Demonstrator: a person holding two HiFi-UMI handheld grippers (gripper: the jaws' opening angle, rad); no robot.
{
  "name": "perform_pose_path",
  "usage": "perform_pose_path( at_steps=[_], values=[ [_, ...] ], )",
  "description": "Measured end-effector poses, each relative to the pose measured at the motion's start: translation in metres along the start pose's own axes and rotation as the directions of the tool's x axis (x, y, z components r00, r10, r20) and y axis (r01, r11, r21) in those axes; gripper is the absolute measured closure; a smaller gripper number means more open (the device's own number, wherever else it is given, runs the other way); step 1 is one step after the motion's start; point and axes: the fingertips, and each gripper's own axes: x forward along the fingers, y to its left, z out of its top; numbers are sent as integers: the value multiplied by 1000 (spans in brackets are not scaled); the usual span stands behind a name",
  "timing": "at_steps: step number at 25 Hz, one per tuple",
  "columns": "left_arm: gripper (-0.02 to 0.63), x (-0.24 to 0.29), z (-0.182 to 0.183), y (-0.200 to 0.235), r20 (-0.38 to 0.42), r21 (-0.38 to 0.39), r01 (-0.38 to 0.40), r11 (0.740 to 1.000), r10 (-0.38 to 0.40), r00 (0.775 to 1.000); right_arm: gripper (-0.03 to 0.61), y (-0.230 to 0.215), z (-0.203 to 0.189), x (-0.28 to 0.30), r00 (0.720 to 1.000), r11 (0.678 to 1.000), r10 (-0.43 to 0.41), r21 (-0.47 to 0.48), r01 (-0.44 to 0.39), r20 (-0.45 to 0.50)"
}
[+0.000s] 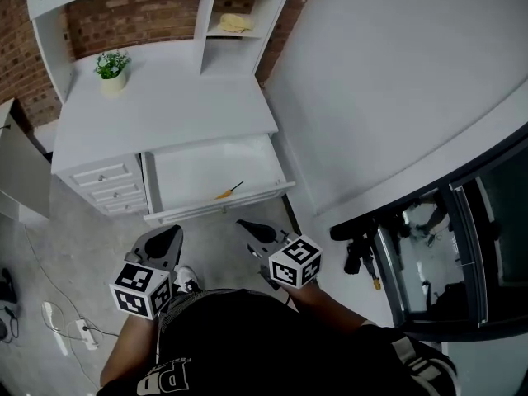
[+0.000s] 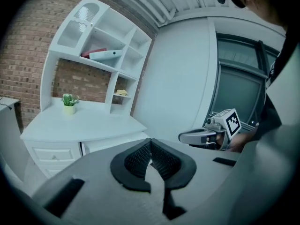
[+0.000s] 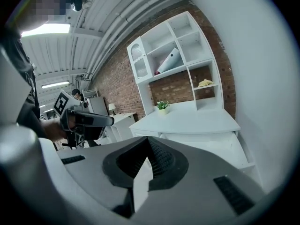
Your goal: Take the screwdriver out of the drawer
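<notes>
Near the front edge of the drawer (image 1: pixel 206 165), about mid-width: screwdriver (image 1: pixel 228 191), lying flat. Likely light, stiff, with a rounded handle that may roll, so take it mid-handle. Left claw (image 1: pixel 172 233) and right claw (image 1: pixel 244 224) both pinched together, empty, short of the drawer.

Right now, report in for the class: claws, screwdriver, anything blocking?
Left claw shut, empty; right claw shut, empty. Screwdriver lying in open drawer, untouched. Nothing between claws and drawer.
</notes>
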Motion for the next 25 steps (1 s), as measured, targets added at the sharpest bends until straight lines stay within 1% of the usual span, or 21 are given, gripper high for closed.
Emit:
perform_pose_path(
  at_steps=[5, 10, 15, 19, 22, 25],
  values=[
    [598, 20, 22, 38, -6, 9, 42, 999, -42, 999, 575, -12, 15, 37, 1000, 1000, -30, 6, 30, -11],
    [598, 41, 33, 66, -25, 14, 85, 996, -85, 996, 575, -26, 23, 62, 997, 997, -73, 21, 73, -24],
    [598, 61, 38, 86, -42, 9, 108, 994, -108, 993, 575, -44, 27, 73, 993, 993, -112, 40, 113, -35],
    [598, 77, 35, 89, -68, 5, 129, 992, -128, 989, 575, -64, 25, 74, 989, 990, -138, 36, 140, -52],
    [598, 89, 32, 93, -90, -3, 123, 992, -123, 988, 575, -89, 22, 78, 986, 987, -153, 42, 156, -69],
    [598, 97, 28, 101, -104, -16, 90, 996, -91, 990, 574, -122, 13, 87, 980, 985, -165, 29, 169, -115]
  ],
)
